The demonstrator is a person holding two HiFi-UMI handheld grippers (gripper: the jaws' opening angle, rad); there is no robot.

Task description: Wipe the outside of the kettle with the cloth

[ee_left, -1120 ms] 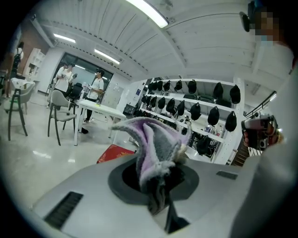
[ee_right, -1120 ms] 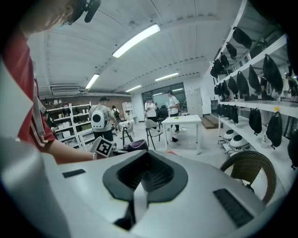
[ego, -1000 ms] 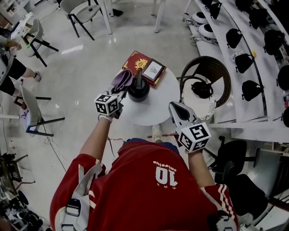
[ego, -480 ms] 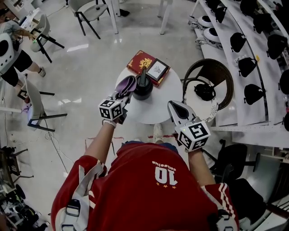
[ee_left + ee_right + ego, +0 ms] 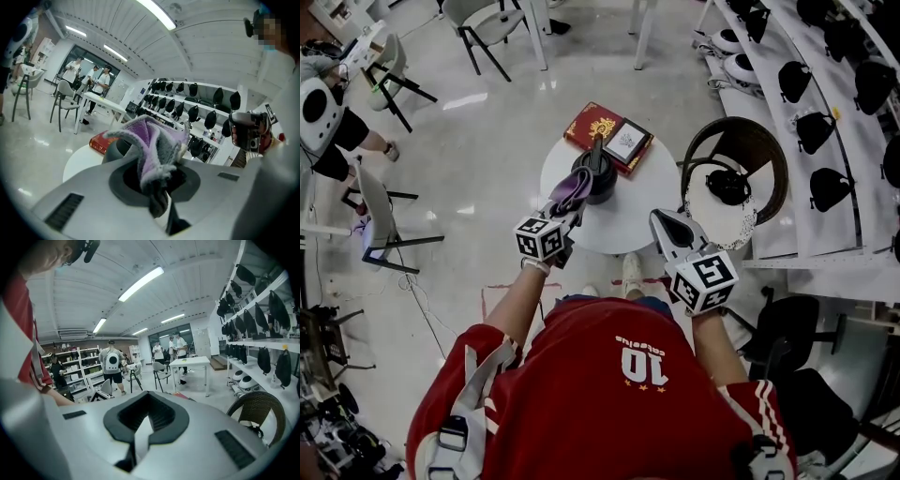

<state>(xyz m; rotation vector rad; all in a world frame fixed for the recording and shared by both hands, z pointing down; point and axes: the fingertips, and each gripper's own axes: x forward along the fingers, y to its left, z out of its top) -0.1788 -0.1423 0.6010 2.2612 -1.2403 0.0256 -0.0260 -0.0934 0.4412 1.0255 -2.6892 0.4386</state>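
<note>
A black kettle stands at the back of a small round white table. My left gripper is shut on a purple cloth, which rests against the kettle's near left side. In the left gripper view the cloth bunches up from the left gripper, with the kettle dark just behind it. My right gripper hangs over the table's right edge, apart from the kettle. In its own view the right gripper is shut and holds nothing.
A red book with a white-framed card on it lies behind the kettle. A round wicker chair stands right of the table. Shelves of helmets run along the right. Chairs and people stand at the left.
My left gripper has carried the cloth from the kettle's upper left down to its near left side. The right gripper has hardly moved.
</note>
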